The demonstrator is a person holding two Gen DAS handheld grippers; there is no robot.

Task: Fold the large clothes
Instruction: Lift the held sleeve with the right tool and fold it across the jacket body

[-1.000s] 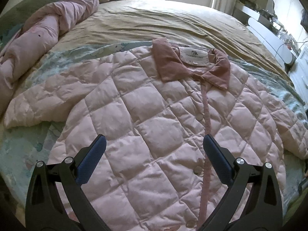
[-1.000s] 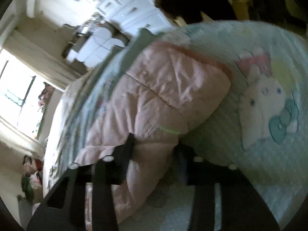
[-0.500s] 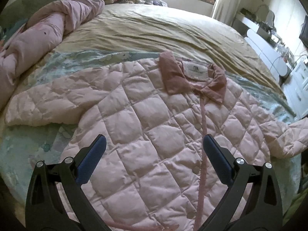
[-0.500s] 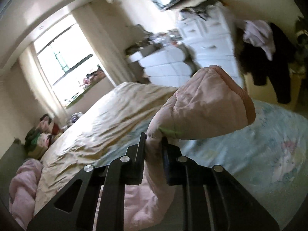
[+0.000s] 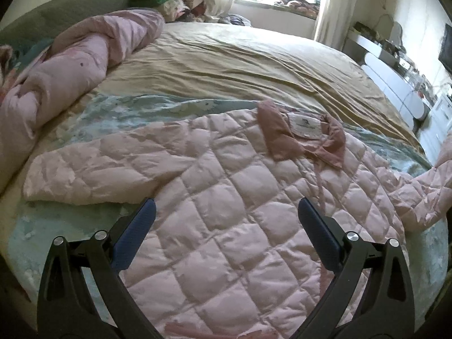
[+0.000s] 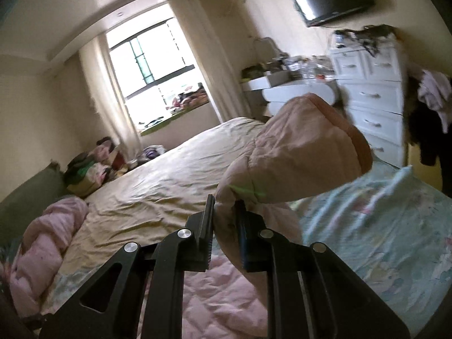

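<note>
The left tongs hang above the near hem of the quilted pink jacket, jaws spread wide with nothing between them. The pads do not touch the fabric.

The jacket lies face up on the bed, near its foot edge. Its long axis runs from the hem at the near edge toward the collar, which points at the far, window end of the bed. The button placket runs along that axis, a little to the right of the midline between the left tongs' jaws.

The left sleeve lies flat, extended toward the left edge of the bed, roughly across the long axis.

The right tongs have just been closing, and the jaws are pinched on the right sleeve a short way behind its cuff. The sleeve is clear of the bed, cuff end standing up beyond the jaws. In the left wrist view this sleeve rises off the right edge of the bed, attached at the shoulder.

Judgement: the step in hand is the first fold, the right sleeve to be carried across the body. The body lies to the left of the right tongs, so the carry should run across the long axis toward the placket. The right hand is the nearer one for this fold. The left tongs are nearer the left sleeve and hem, free to pin the body if it drags.

Beyond the collar, a rolled pink quilt lies at the far left corner, well apart.
</note>
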